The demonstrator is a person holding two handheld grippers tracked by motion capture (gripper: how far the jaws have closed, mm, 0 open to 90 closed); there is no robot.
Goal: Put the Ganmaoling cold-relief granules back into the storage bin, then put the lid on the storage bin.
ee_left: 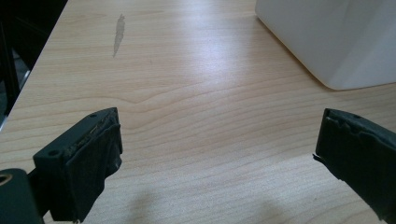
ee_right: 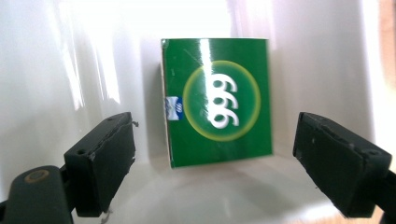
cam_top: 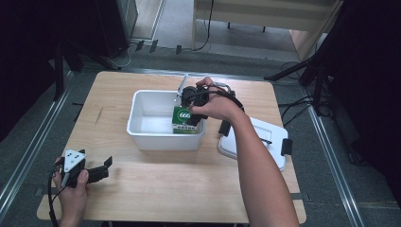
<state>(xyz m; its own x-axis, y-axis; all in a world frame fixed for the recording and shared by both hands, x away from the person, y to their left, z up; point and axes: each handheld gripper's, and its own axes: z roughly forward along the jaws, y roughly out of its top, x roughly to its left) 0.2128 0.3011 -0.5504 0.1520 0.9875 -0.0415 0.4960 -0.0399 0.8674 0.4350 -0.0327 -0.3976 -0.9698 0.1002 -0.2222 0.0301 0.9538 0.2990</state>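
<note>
A green box [cam_top: 185,120] marked 999 stands inside the white bin [cam_top: 142,135], against its right wall. My right gripper [cam_top: 193,101] hovers over that corner of the bin, open. In the right gripper view the green box [ee_right: 217,100] lies between and beyond the two spread jaws, touching neither, with the bin's white wall [ee_right: 70,70] around it. My left gripper [cam_top: 105,166] rests near the table's front left corner, open, with bare wood between its jaws in the left gripper view [ee_left: 217,154].
The bin's white lid [cam_top: 272,142] with black clips lies on the table to the right of the bin. The bin's outer corner [ee_left: 336,42] shows ahead of the left gripper. A grey scuff [ee_left: 118,35] marks the wooden tabletop [cam_top: 189,184].
</note>
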